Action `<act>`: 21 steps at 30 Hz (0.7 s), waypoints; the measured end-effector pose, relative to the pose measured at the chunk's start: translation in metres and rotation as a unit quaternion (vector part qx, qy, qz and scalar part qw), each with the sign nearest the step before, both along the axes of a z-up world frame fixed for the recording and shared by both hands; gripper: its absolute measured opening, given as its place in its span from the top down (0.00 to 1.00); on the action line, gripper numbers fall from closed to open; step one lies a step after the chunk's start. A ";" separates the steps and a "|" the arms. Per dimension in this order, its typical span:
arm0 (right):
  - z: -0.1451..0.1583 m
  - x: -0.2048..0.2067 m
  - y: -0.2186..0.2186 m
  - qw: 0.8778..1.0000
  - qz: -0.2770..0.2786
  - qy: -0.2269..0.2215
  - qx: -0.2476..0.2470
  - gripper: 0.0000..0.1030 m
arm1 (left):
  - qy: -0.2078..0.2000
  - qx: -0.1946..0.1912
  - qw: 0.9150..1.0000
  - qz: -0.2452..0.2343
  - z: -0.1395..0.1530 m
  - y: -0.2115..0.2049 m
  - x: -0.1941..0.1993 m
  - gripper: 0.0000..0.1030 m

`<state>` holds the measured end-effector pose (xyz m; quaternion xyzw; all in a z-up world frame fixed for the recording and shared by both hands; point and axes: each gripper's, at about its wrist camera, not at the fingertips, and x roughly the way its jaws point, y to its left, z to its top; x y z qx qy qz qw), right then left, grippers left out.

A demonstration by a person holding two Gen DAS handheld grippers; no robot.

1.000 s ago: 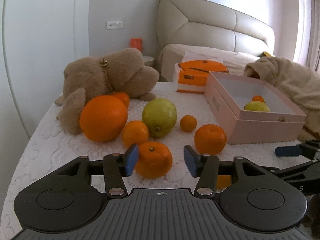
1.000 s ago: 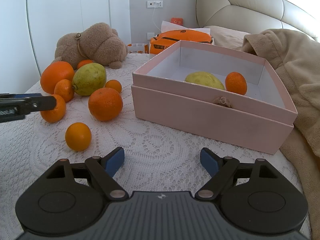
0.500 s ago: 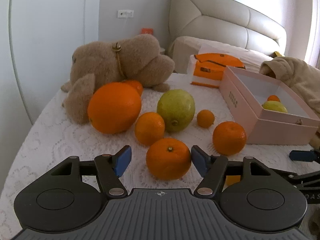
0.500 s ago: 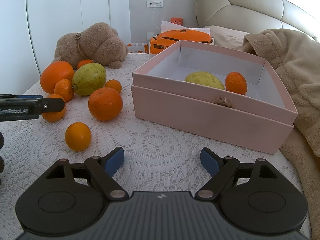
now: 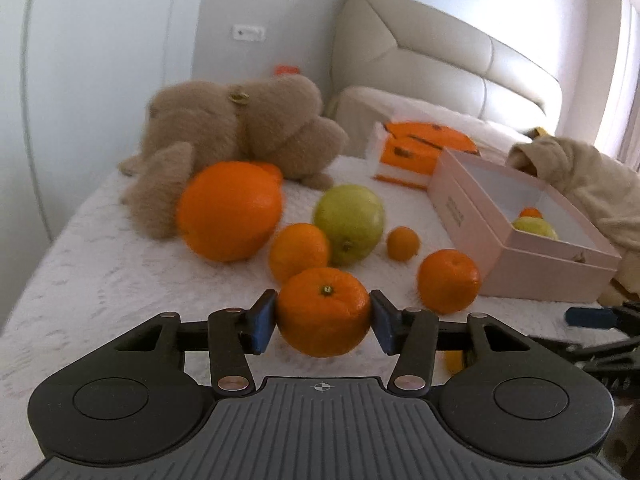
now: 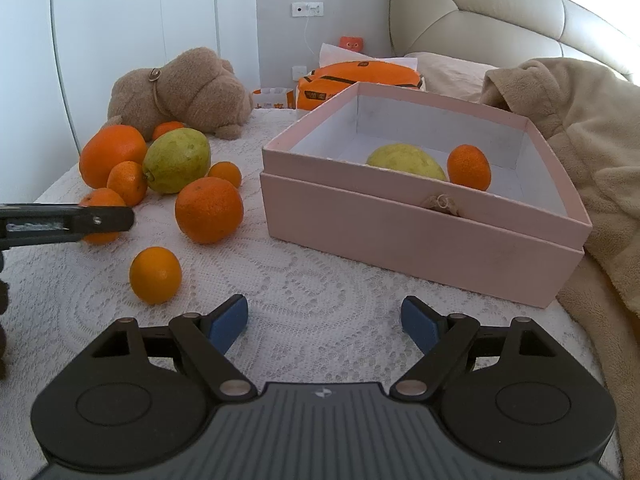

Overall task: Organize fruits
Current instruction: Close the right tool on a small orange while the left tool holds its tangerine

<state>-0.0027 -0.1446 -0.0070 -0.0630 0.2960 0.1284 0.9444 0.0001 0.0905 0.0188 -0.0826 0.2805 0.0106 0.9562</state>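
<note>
My left gripper (image 5: 322, 322) has a stemmed mandarin (image 5: 324, 308) between its blue pads; the jaws are closing and both pads touch its sides. The same mandarin (image 6: 100, 200) shows behind the left finger in the right wrist view. Behind it lie a big orange (image 5: 230, 210), a green fruit (image 5: 348, 222), another mandarin (image 5: 298, 250), a tiny orange (image 5: 403, 243) and a round orange (image 5: 448, 280). The pink box (image 6: 400, 236) holds a yellow-green fruit (image 6: 404, 160) and a small orange (image 6: 468, 166). My right gripper (image 6: 324, 324) is open over the lace cover, holding nothing.
A small orange (image 6: 155, 275) lies just left of my right gripper. A brown plush toy (image 5: 240, 132) sits behind the fruits, an orange package (image 5: 420, 146) behind the box, and a beige blanket (image 6: 580, 140) crowds the box's right side. The bed edge falls off at left.
The left gripper opened wider, moved forward around the stemmed mandarin, then closed until its pads met the fruit. The right gripper has stayed still and open.
</note>
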 end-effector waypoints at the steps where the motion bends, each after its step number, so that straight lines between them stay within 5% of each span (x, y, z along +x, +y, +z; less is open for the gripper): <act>1: 0.001 -0.002 0.000 1.000 -0.001 -0.006 0.000 0.18 | -0.004 -0.001 1.000 0.008 0.000 0.004 -0.006 0.47; 7: 0.009 -0.010 0.015 0.998 0.046 0.002 0.033 0.19 | -0.016 -0.083 0.996 0.040 -0.009 0.037 -0.019 0.47; 13: 0.007 -0.013 0.047 0.996 0.085 -0.002 0.008 0.24 | -0.011 -0.079 0.996 0.033 -0.010 0.034 -0.017 0.47; 21: 0.004 0.002 0.076 0.994 0.110 0.016 -0.005 0.46 | -0.008 -0.090 0.995 0.032 -0.013 0.037 -0.017 0.47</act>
